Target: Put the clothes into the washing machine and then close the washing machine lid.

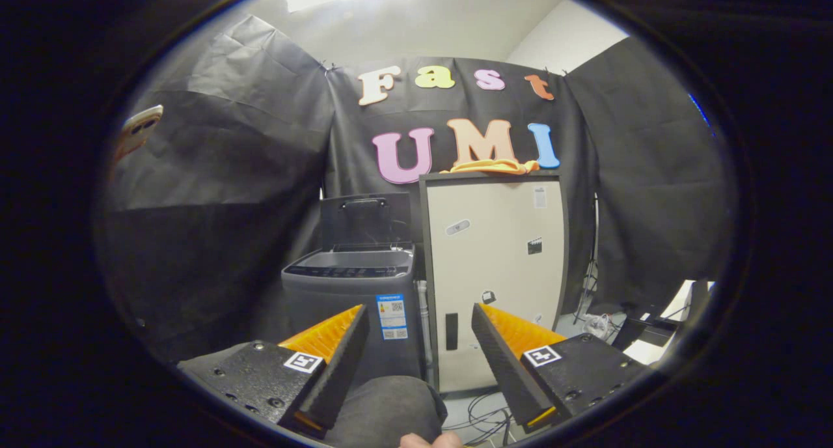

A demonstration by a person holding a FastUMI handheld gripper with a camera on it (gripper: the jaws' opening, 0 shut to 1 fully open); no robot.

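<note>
While hand-held gripper [420, 344] gapes empty, washing machine [351, 285] lid up, drum hidden, orange clothes [491, 167] atop cabinet [494, 252].

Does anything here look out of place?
Yes: an orange cloth lies crumpled on top of the cabinet, not in the washer, whose lid stands open. The gripper is open and empty, well short of both.
</note>
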